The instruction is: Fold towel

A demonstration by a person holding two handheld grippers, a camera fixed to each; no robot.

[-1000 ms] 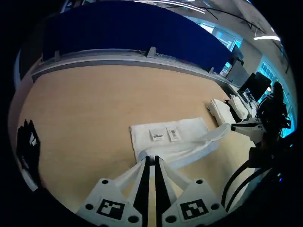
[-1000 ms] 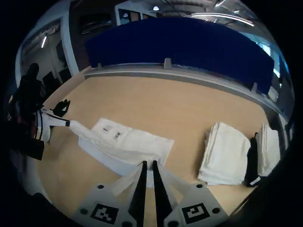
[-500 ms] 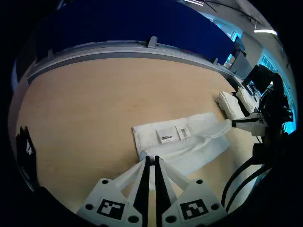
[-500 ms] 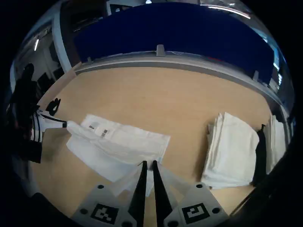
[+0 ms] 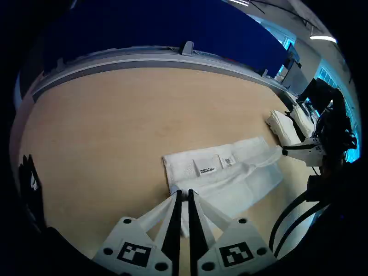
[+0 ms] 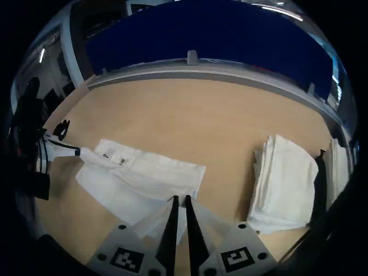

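A white towel (image 5: pixel 225 172) with two labels lies partly folded on the wooden table (image 5: pixel 115 119). My left gripper (image 5: pixel 182 197) is shut on the towel's near left corner, holding it just above the table. My right gripper (image 6: pixel 178 200) is shut on the other near corner of the towel (image 6: pixel 138 177). In the left gripper view the right gripper (image 5: pixel 287 151) appears at the far right, pinching its corner. In the right gripper view the left gripper (image 6: pixel 69 151) appears at the far left, pinching its corner. The held edge hangs slack between the two grippers.
Two stacks of folded white towels (image 6: pixel 285 181) sit at the table's right end, with a dark object (image 6: pixel 318 184) between them. A blue partition (image 6: pixel 207 41) runs along the table's far edge. A black object (image 5: pixel 30 184) lies at the table's left edge.
Both grippers have carried the held edge toward the near side, spreading the lower layer out. The labels have shifted along with the towel.
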